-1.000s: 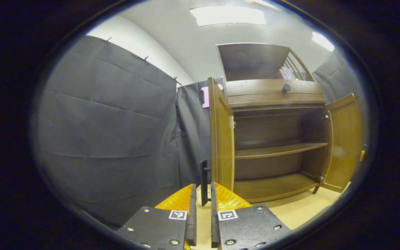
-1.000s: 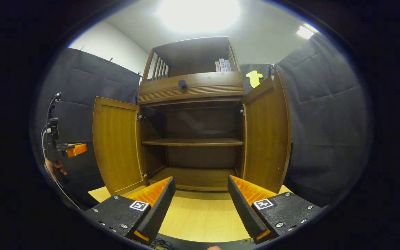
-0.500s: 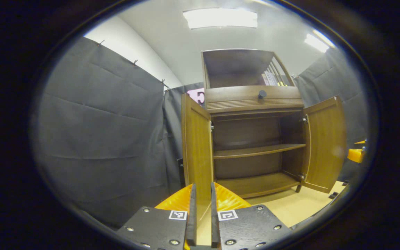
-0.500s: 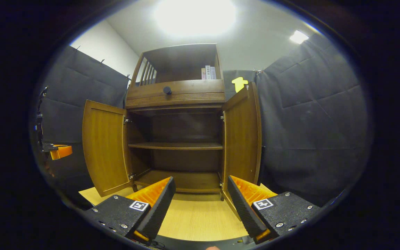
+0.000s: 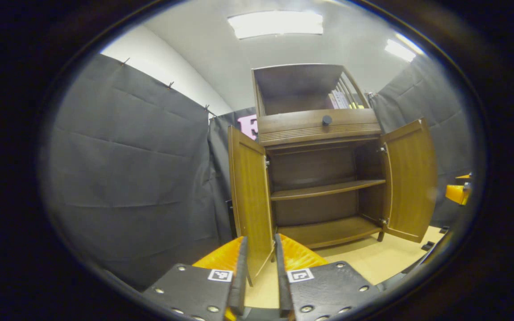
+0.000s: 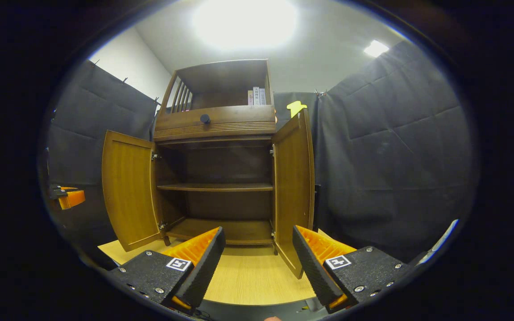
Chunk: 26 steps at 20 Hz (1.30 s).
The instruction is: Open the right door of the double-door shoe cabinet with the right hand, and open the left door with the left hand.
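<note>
- In the right gripper view the shoe cabinet (image 6: 214, 178) stands at about 11 o'clock of centre, with both doors swung out and its dark inside open between them.
- The right door (image 6: 293, 187) is seen nearly edge-on; its lower corner comes down between the fingers of the right gripper (image 6: 259, 261) without touching either.
- The right gripper's jaws stand wide apart and hold nothing; pale floor (image 6: 250, 278) shows through the gap.
- The left door (image 6: 127, 191) at 9 o'clock shows its full inner face, its free edge toward the black cloth.
- In the left gripper view the left door (image 5: 249, 196) runs down toward 6 o'clock, and its bottom edge falls in the narrow slot of the left gripper (image 5: 260, 276).
- The left gripper's jaws are narrow but parted, and whether the fingers (image 5: 240, 276) touch the door cannot be told; they seem clear of it.
- The other gripper shows as an orange piece at 9 o'clock in the right gripper view and at 3 o'clock in the left gripper view, cut off by the edge each time.
- Each finger block carries a small square black-and-white marker (image 6: 179, 264).
- Spines of books (image 6: 257, 96) stand on the top shelf, their writing too small to read.
- A round knob (image 6: 205, 118) sits on the drawer front above the doors.
</note>
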Each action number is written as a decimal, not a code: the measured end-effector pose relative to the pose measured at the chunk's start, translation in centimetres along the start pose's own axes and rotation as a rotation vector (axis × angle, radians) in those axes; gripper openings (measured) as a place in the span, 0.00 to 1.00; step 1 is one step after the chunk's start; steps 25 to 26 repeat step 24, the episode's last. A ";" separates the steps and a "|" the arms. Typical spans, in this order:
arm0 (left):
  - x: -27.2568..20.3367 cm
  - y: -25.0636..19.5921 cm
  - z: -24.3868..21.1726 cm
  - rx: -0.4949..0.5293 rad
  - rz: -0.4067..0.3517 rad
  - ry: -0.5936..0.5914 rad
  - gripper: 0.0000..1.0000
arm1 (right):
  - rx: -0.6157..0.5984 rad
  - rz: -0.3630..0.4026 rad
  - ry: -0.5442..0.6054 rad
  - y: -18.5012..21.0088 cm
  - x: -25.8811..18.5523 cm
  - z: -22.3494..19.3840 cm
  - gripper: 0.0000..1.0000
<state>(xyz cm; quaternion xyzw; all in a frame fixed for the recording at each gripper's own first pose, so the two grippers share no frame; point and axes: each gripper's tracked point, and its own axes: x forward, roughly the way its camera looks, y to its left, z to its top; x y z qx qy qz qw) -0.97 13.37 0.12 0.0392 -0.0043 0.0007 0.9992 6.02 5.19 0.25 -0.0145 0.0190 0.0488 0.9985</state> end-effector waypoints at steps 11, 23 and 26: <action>-1.3 0.3 0.3 -0.002 0.023 -0.012 0.99 | 0.021 -0.009 0.017 -0.4 -0.8 -0.9 0.93; -1.3 1.1 0.6 0.009 0.053 -0.027 1.00 | 0.019 -0.014 0.010 0.1 -0.2 -0.5 0.92; -1.3 1.1 0.6 0.012 0.054 -0.029 1.00 | 0.019 -0.015 0.008 0.1 -0.2 -0.4 0.92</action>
